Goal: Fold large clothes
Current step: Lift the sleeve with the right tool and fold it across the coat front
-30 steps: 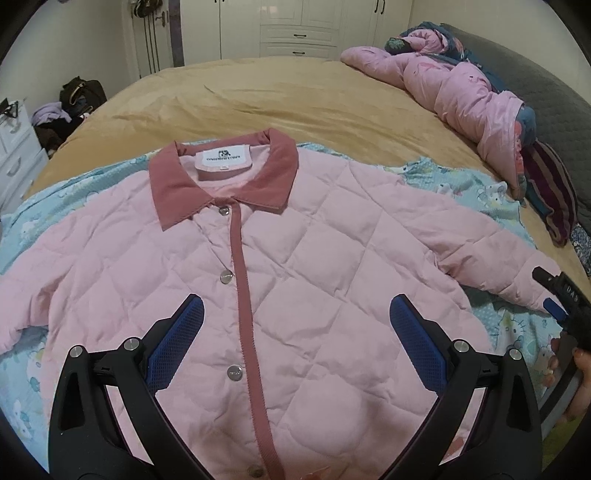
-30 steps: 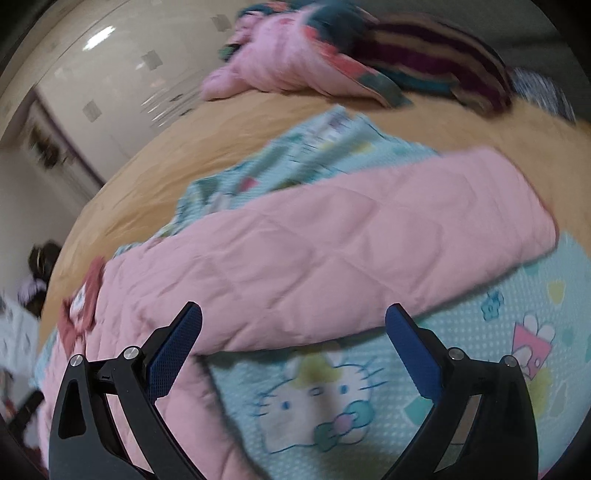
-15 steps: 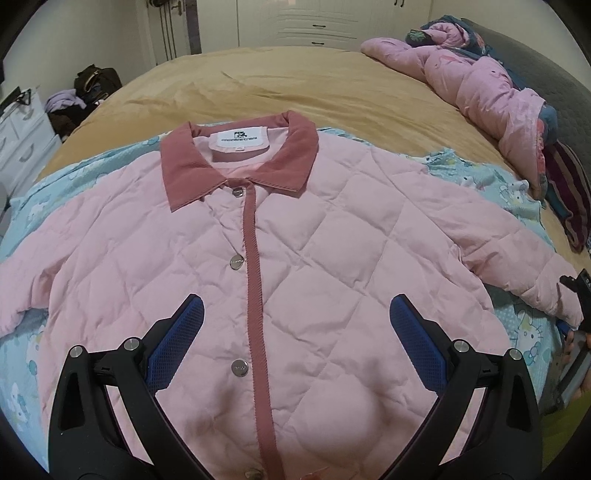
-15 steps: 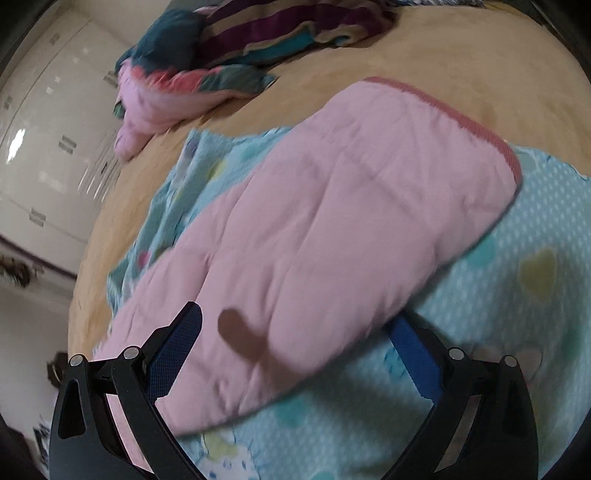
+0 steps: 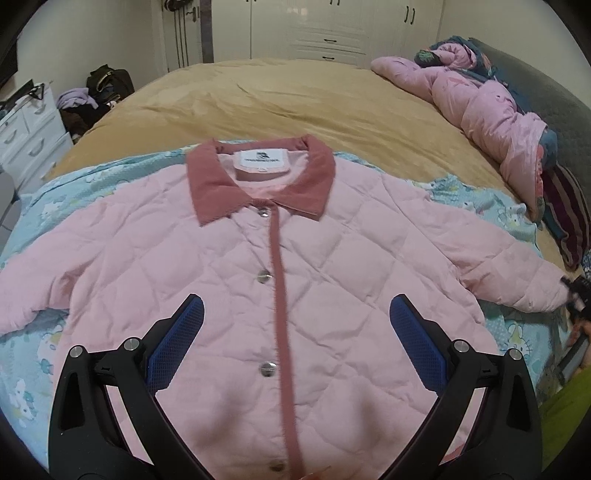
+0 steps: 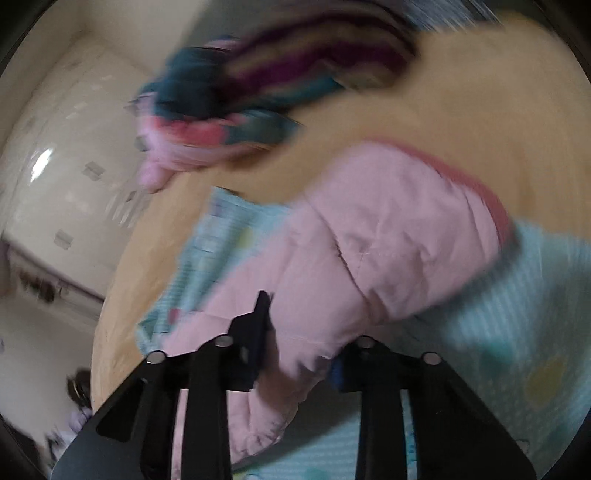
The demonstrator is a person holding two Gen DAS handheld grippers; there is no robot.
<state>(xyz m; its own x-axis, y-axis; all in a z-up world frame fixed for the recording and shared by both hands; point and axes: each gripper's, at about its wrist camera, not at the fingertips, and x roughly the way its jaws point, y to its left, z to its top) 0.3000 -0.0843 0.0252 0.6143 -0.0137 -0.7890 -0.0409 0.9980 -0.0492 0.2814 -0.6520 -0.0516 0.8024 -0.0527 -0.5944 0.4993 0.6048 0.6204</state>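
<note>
Left gripper: jaws wide apart, nothing between them, blue cross-hatched pads hanging over the lower front of the jacket. Jacket is pink, diamond-quilted, puffy; lies flat, front up, buttoned, collar at 12 o'clock. Darker rose placket runs down the middle with a row of metal snaps; rose collar has a ribbed look, white label inside the neck. Both sleeves spread out, one to 9 o'clock, one to 3 o'clock. Right gripper: jaws closing on the 3 o'clock sleeve, pinching a fold of it just short of the rose-trimmed cuff; fabric bunches and wrinkles between and around the fingers. View there is motion-blurred, so fine detail is lost. In the left view that gripper shows only as a dark sliver at the 3 o'clock frame edge, at the cuff. Under the jacket: a thin light-blue sheet with a cartoon-cat print, its edge showing past both sleeves and shoulders. Beneath it a tan bedspread, smooth with a few soft creases, bare and open from the collar to the far edge at 12 o'clock. At 1 to 3 o'clock a heap of pink padded bedding and a striped cloth lie along a grey headboard. Far: white wardrobe at 12 o'clock; white drawers and a dark bag at 10 o'clock.
</note>
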